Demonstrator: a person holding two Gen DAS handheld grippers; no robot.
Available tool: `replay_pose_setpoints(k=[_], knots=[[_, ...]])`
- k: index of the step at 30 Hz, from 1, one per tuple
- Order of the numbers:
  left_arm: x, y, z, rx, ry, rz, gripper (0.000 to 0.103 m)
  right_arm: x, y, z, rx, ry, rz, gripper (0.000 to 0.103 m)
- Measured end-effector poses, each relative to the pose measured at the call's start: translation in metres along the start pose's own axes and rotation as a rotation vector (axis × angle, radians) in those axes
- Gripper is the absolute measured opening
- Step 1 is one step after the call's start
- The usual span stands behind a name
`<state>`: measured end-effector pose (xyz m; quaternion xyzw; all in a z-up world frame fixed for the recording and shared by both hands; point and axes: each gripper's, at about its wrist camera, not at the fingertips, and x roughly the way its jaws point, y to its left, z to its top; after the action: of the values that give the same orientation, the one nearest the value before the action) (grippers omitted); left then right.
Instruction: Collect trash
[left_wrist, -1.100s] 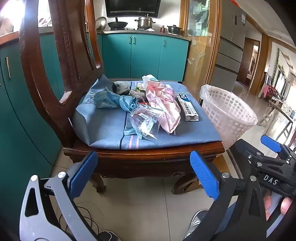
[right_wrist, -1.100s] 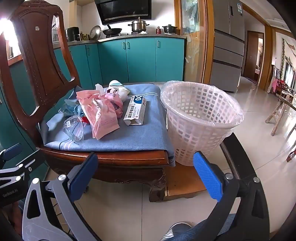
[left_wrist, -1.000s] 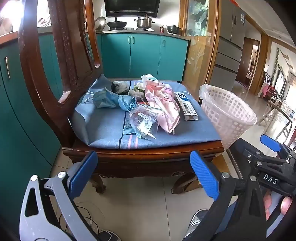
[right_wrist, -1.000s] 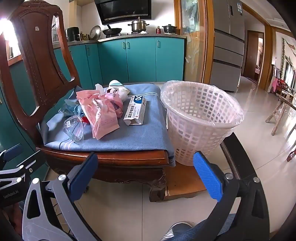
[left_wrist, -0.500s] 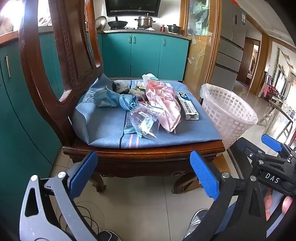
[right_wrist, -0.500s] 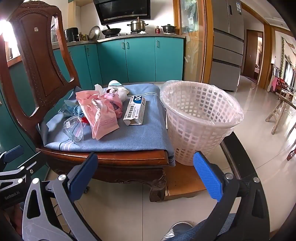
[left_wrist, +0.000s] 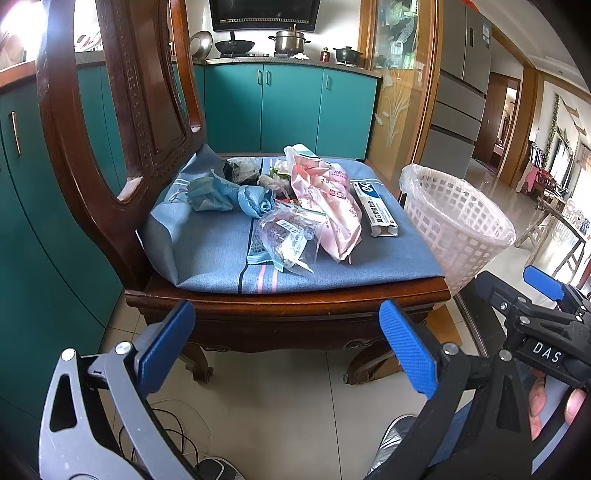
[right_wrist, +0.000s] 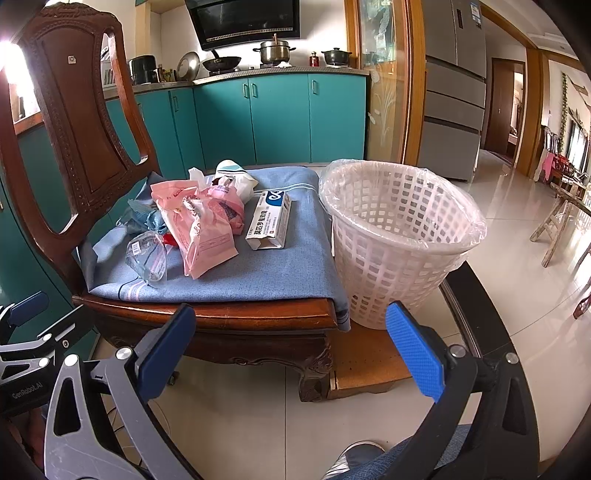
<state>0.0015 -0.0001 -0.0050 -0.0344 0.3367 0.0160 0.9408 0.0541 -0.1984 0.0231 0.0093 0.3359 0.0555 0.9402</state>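
- Your left gripper (left_wrist: 286, 349) hovers low in front of a dark wooden chair (left_wrist: 288, 304), its blue-padded fingers (left_wrist: 168, 345) spread wide apart and holding nothing.
- Your right gripper (right_wrist: 291, 350) sits at a similar height just to the right, fingers (right_wrist: 415, 352) likewise spread wide and empty. It shows at the right edge of the left wrist view, with part of your hand (left_wrist: 550, 408) wrapped around its handle.
- The trash lies in a loose pile on the chair's blue seat cushion (left_wrist: 207, 251), well ahead of both grippers.
- A crumpled pink plastic bag (left_wrist: 327, 201) sits at the middle of the pile.
- A long white and blue carton (left_wrist: 375, 212) lies flat just to the right of the pink bag, its open end facing you.
- A clear wrapper (left_wrist: 284, 236) with printed labels lies in front of the pink bag, nearest the seat's front edge.
- A crumpled blue glove or cloth (left_wrist: 229, 194) lies to the left, near the chair's carved backrest.
- Smaller scraps sit behind the pink bag; they are too tangled to tell apart.
- A white lattice wastebasket (right_wrist: 397, 236) lined with a clear bag stands right beside the chair on its right, on a low brown platform (right_wrist: 364, 360). Nothing shows inside it.
- Teal kitchen cabinets (right_wrist: 277, 118) fill the background.
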Motion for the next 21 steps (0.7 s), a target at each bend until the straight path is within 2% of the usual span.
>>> replay_pose_setpoints(k=[21], knots=[[0.0014,-0.0006,-0.0030,0.005,0.005,0.000,0.100,-0.0003,-0.0003,-0.0002,0.001,0.000,0.001,0.100]])
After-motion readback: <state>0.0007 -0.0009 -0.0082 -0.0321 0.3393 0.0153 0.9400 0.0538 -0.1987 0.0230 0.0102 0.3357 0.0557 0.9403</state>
